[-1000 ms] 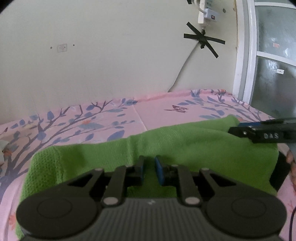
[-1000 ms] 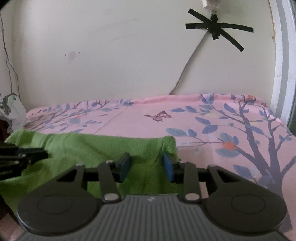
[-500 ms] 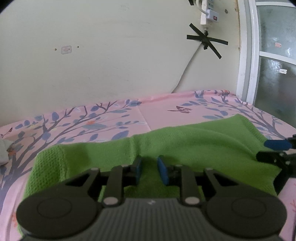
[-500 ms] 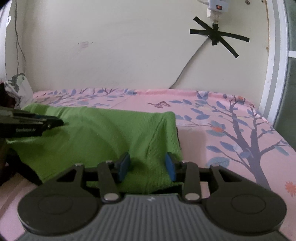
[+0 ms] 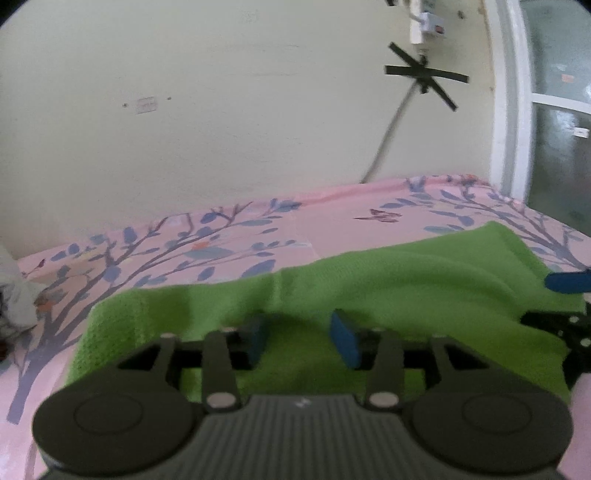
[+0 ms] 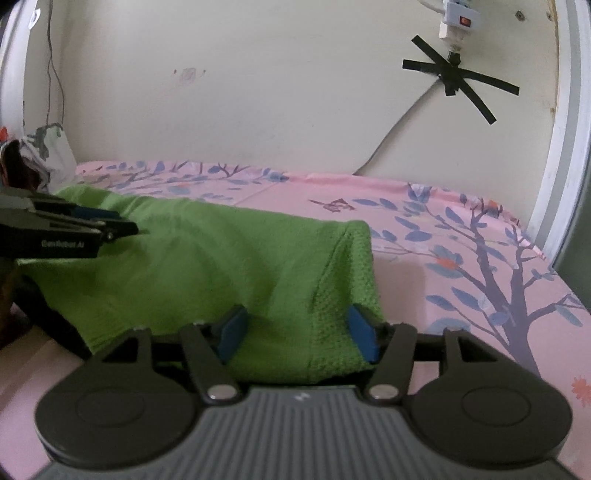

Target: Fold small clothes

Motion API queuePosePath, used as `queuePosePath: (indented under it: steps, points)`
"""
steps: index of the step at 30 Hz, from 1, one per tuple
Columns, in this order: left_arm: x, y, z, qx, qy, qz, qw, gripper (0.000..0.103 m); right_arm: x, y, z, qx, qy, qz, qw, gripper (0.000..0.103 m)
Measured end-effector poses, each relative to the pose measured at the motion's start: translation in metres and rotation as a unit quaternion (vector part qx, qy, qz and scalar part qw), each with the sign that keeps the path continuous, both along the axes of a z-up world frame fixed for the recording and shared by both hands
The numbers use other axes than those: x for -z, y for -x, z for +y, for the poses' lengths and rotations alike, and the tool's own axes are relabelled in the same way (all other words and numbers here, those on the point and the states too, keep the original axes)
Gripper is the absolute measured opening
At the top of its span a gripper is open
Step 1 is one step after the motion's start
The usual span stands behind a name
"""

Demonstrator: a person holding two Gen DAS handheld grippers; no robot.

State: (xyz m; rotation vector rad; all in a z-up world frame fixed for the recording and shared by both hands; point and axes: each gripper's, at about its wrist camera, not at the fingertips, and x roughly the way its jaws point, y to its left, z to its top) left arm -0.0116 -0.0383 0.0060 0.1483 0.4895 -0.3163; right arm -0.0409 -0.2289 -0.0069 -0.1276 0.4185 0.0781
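A green knit garment (image 5: 388, 295) lies folded on the pink tree-print bedsheet (image 5: 258, 236). My left gripper (image 5: 300, 339) sits low over its near edge. Its jaws are opening, and the cloth lies slack between the blue pads (image 5: 345, 341), not pinched. In the right wrist view my right gripper (image 6: 297, 332) straddles the right end of the green garment (image 6: 221, 266). Its jaws are opening too, and a hump of cloth stands loose between the pads (image 6: 362, 332). Each gripper shows at the edge of the other's view: the right gripper (image 5: 565, 291) and the left gripper (image 6: 74, 229).
The bed meets a cream wall, where a cable (image 6: 391, 136) is held by crossed black tape (image 6: 458, 81) under a power strip (image 6: 458, 18). A white frame (image 5: 513, 110) with glass borders the right side. A crumpled pale cloth (image 6: 44, 155) lies at the left end.
Both pairs of jaws have spread apart, and the left one has let go of the green fold it pinched. The right gripper moved in over the garment's right end and levelled out.
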Motion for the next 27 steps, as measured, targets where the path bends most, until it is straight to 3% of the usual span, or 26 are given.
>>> queuePosePath:
  steps: [1, 3, 11, 24, 27]
  points:
    - [0.0, -0.001, 0.001, -0.011, -0.001, 0.002, 0.9999, 0.061, 0.0, 0.0, 0.001, 0.001, 0.004, 0.0, 1.0, 0.053]
    - [0.0, -0.004, 0.005, -0.024, 0.008, 0.01, 0.9996, 0.067, 0.001, 0.0, 0.005, 0.005, 0.018, -0.003, 1.0, 0.055]
    - [0.0, -0.005, 0.007, -0.032, 0.005, 0.012, 0.9994, 0.074, 0.002, 0.001, 0.015, 0.024, 0.058, -0.011, 0.998, 0.062]
    - [0.001, -0.007, 0.006, -0.043, -0.005, 0.015, 0.999, 0.085, 0.002, 0.002, 0.016, 0.025, 0.064, -0.013, 0.998, 0.063]
    - [0.002, -0.007, 0.007, -0.041, -0.004, 0.015, 0.999, 0.092, 0.002, 0.002, 0.015, 0.026, 0.065, -0.014, 0.997, 0.065]
